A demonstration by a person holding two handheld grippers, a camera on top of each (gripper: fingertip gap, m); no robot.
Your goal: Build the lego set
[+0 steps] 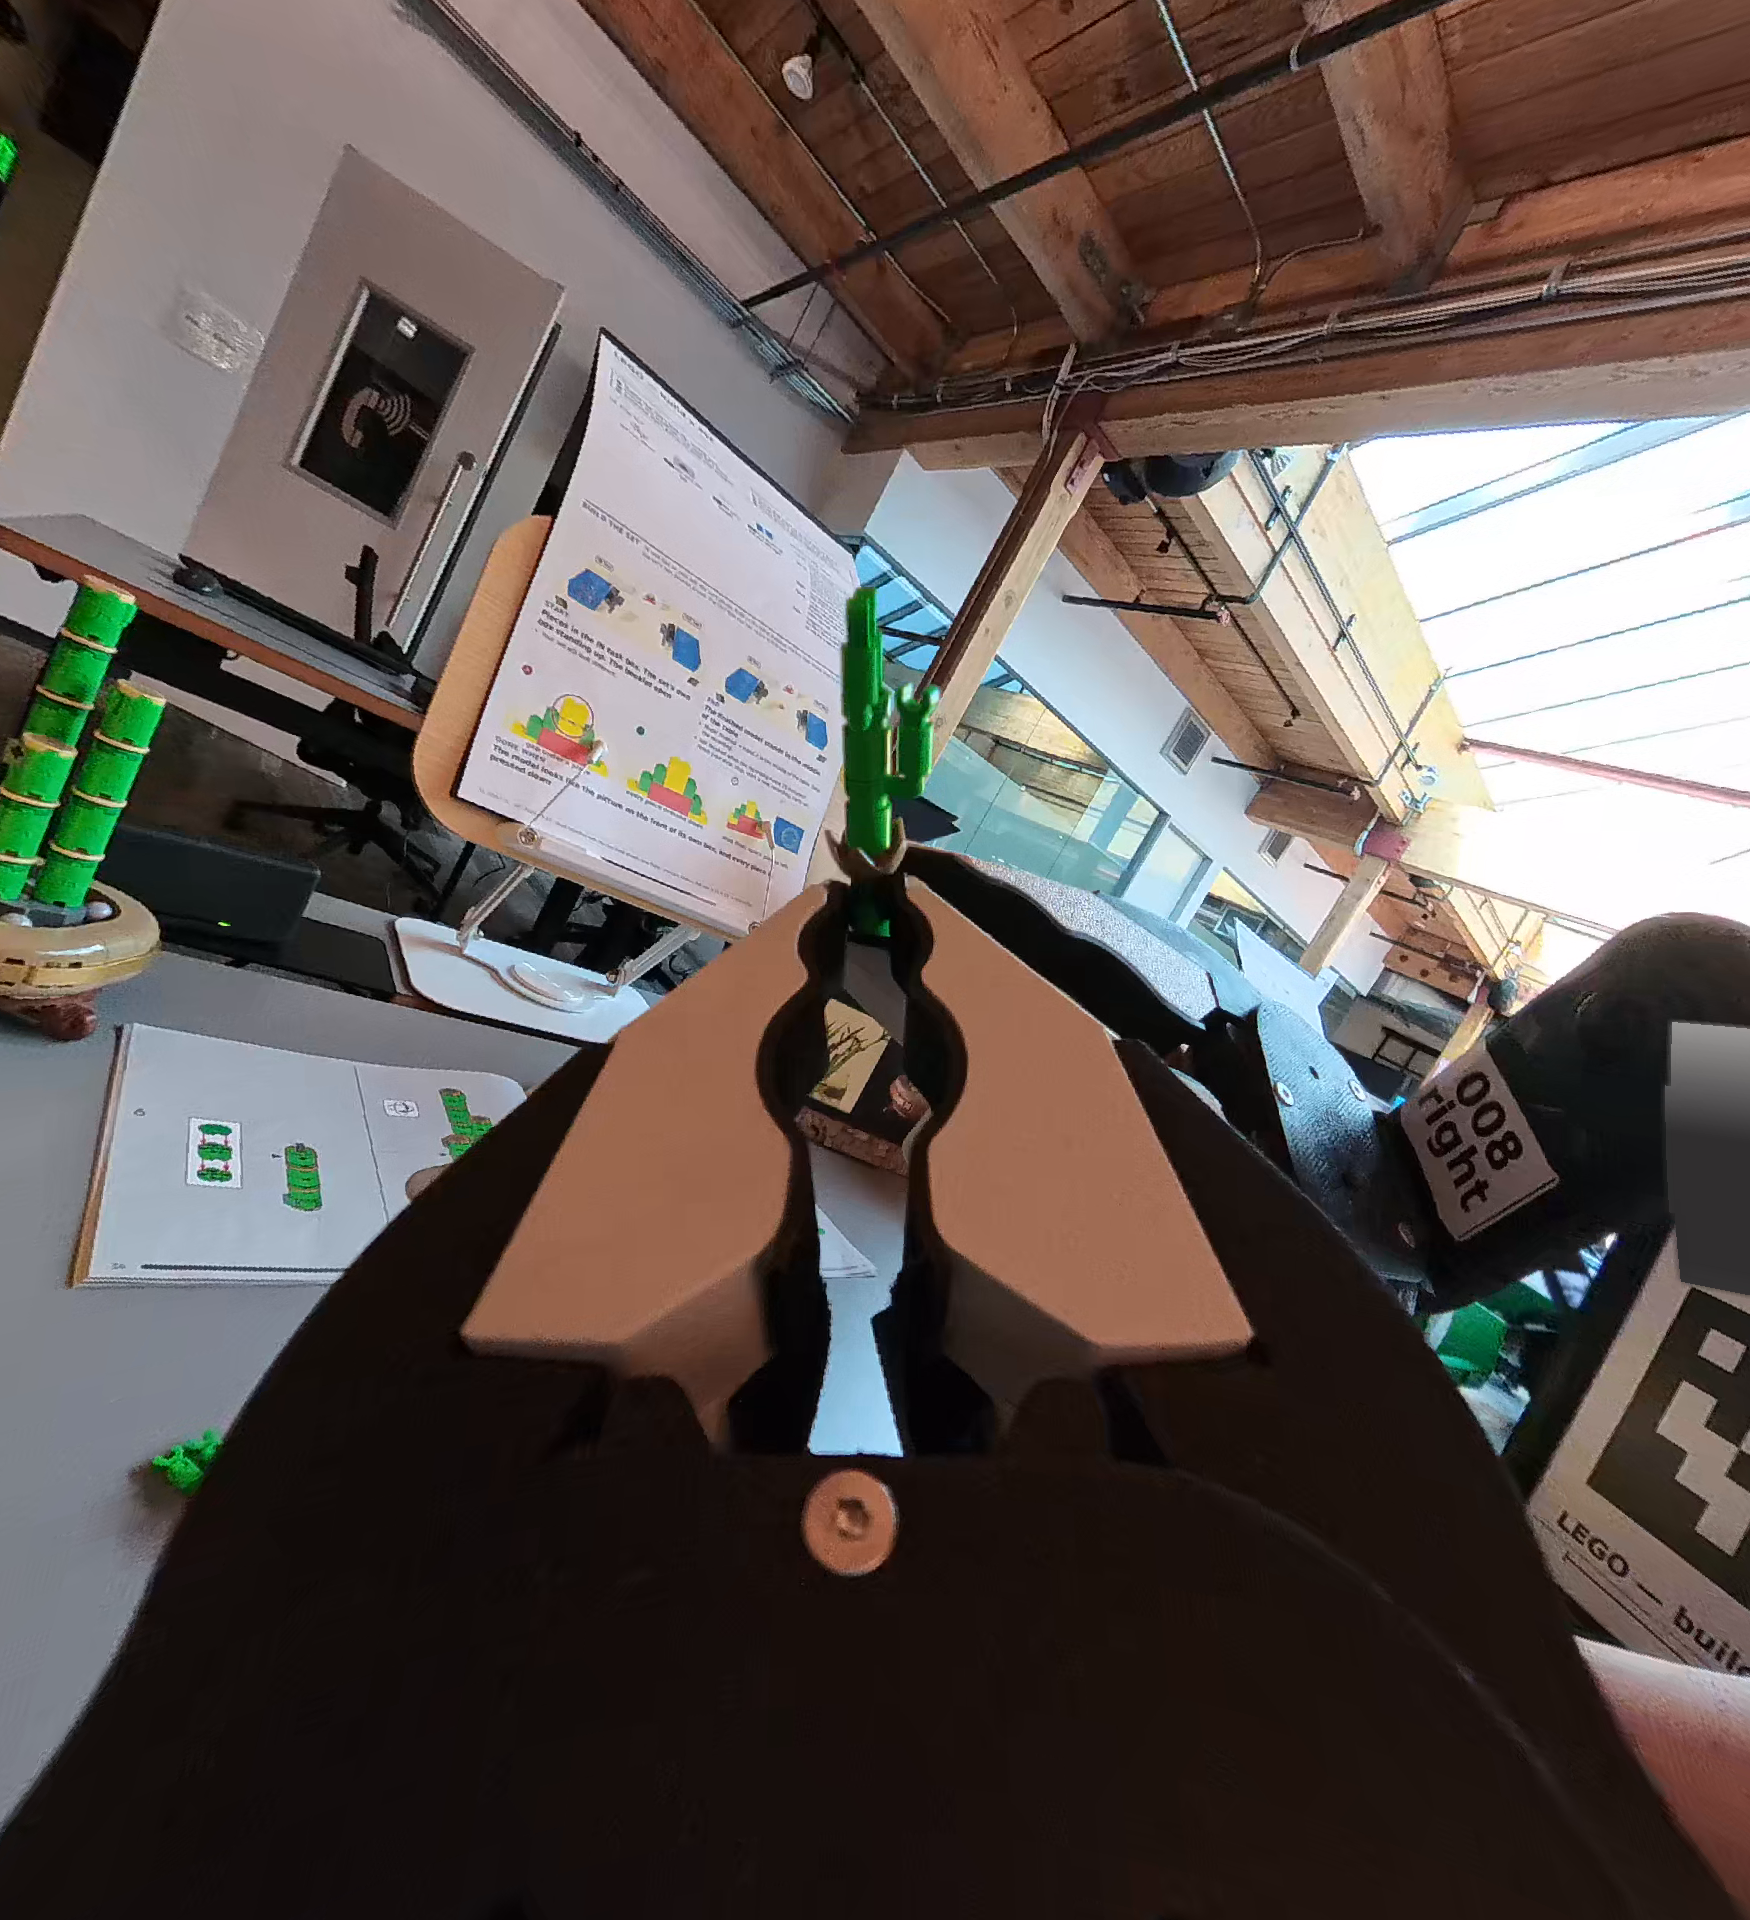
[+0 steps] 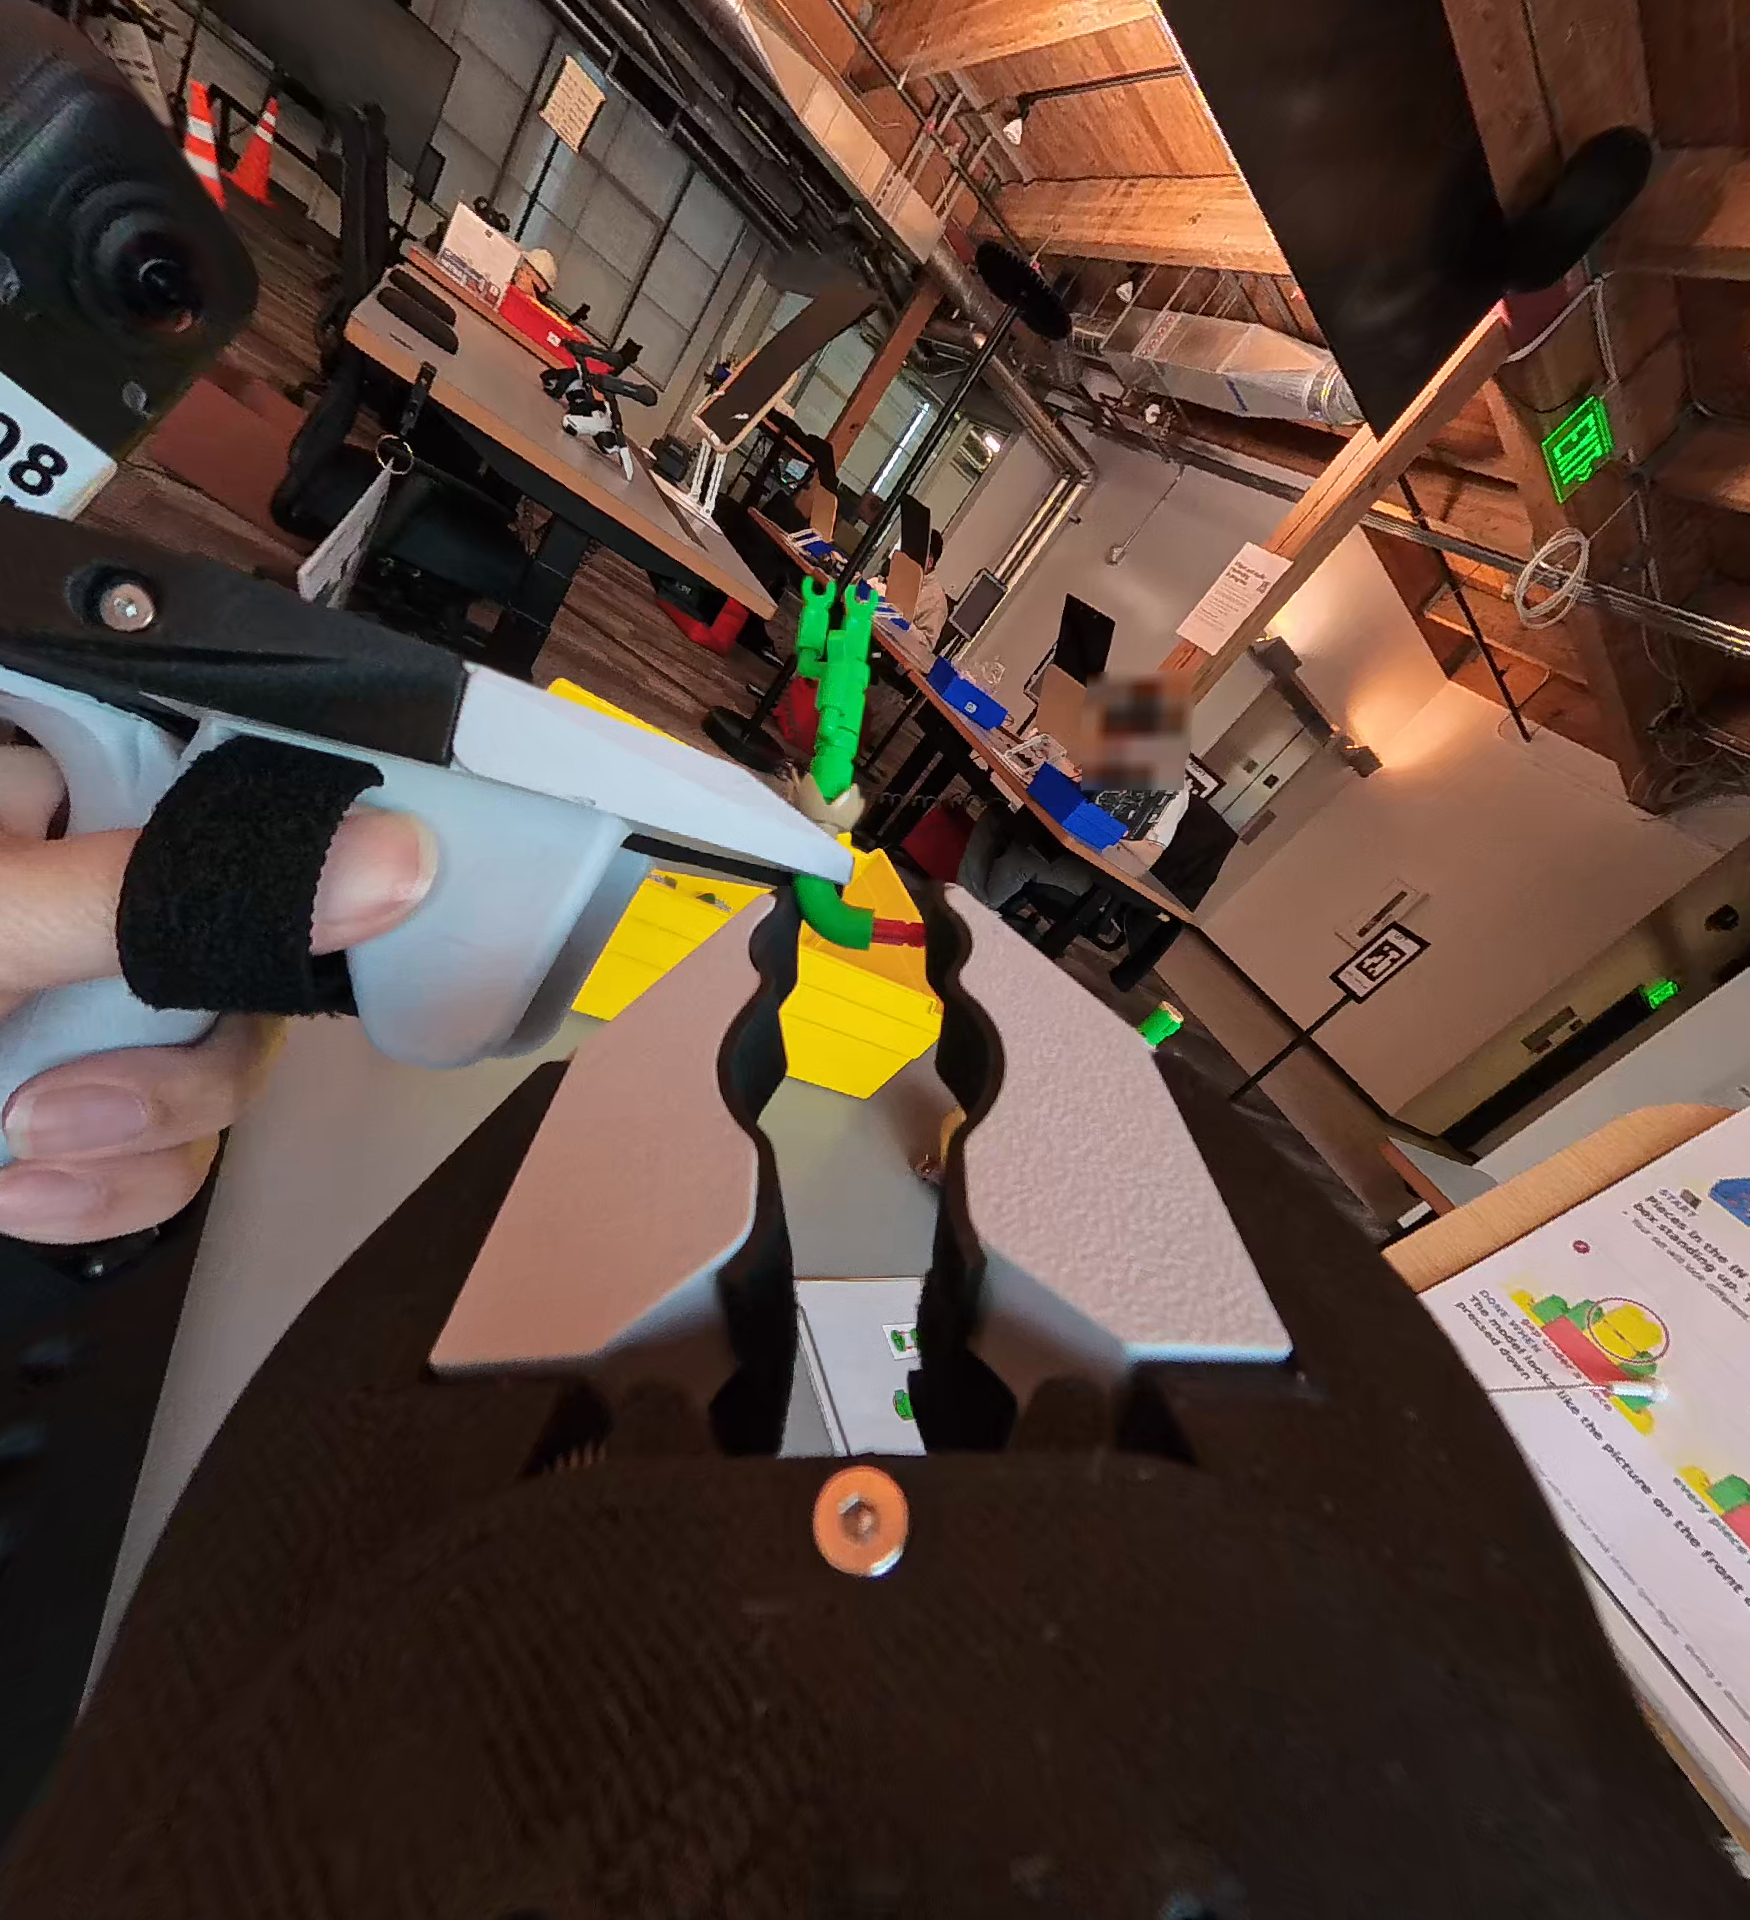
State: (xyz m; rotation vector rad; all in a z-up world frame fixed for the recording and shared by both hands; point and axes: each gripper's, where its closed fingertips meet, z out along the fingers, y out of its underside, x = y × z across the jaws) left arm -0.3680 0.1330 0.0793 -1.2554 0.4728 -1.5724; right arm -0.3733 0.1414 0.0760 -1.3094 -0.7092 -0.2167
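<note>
My left gripper [image 1: 866, 883] pinching a green stem [image 1: 879, 727] at its base, my right gripper [image 2: 855, 925] nearly closed on its red peg [image 2: 897, 932], bamboo model [image 1: 50, 769] on the table [image 1: 19, 1455].

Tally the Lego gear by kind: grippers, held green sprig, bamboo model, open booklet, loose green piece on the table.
Grippers: 2 (left gripper, right gripper)
Held green sprig: 1
Bamboo model: 1
Open booklet: 1
Loose green piece: 1
Total: 6
</note>
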